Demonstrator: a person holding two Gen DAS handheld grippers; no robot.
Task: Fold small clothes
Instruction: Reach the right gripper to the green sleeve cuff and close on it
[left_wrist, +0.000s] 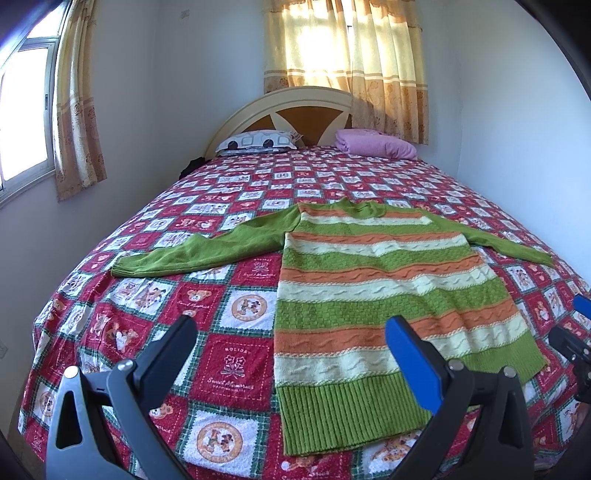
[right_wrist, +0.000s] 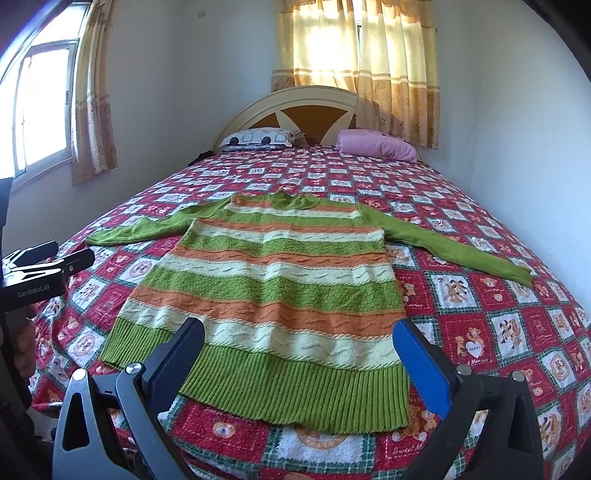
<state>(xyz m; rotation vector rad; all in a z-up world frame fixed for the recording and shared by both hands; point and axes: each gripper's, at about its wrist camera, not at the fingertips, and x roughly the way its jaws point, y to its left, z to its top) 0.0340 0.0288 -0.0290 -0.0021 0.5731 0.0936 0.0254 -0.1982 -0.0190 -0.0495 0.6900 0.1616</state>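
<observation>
A striped knit sweater (right_wrist: 273, 295) lies flat on the checked bedspread (right_wrist: 480, 314), sleeves toward nine and three o'clock. Both the left gripper (left_wrist: 291, 347) and right gripper (right_wrist: 299, 350) hover above its ribbed hem, jaws spread wide, empty.

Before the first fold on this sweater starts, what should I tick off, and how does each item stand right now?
1. Sweater lies flat, front up: ok.
2. Both sleeves spread out, left sleeve and right sleeve: ok.
3. Left hand-held gripper open and empty: ok.
4. Right hand-held gripper open and empty: ok.
5. Bedspread around the sweater free of other items: ok.
6. Hem smooth: not ok, it bunches slightly near the bed edge.
</observation>
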